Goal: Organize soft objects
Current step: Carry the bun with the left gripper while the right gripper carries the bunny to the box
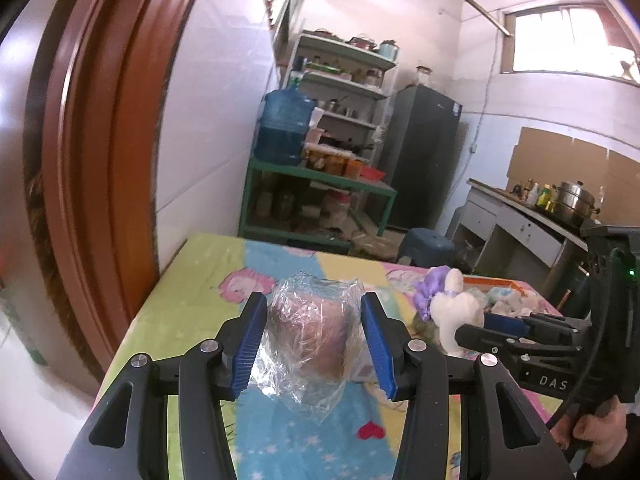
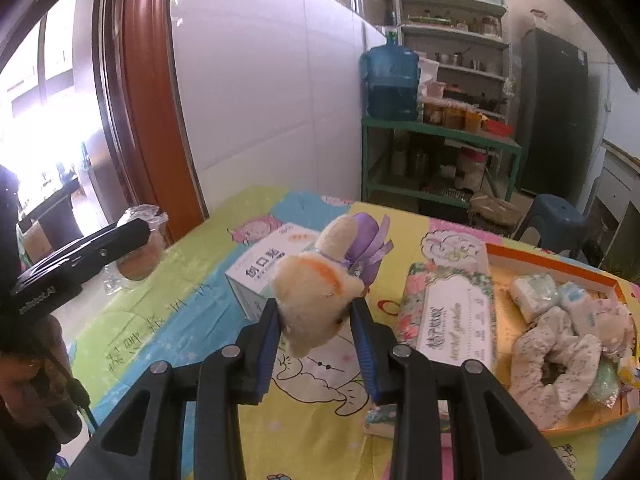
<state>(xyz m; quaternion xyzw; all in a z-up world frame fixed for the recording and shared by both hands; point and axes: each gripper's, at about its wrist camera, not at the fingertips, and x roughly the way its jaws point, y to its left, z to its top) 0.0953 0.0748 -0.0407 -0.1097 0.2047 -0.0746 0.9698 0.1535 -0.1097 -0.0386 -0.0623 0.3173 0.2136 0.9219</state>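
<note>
Two black hand-held tools with blue finger pads appear, each carried by a person. The left tool (image 1: pixel 314 344) points forward and slightly down, its jaws partly apart and pressing from both sides on a bun wrapped in clear plastic (image 1: pixel 308 340), lifted off the counter. The right tool (image 2: pixel 316 340) tilts down more steeply; its jaws are closer together and clamp a cream plush toy with a purple bow (image 2: pixel 320 280). The right hand (image 1: pixel 600 428) grips its handle; the left hand (image 2: pixel 24 368) shows dimly at the frame edge.
</note>
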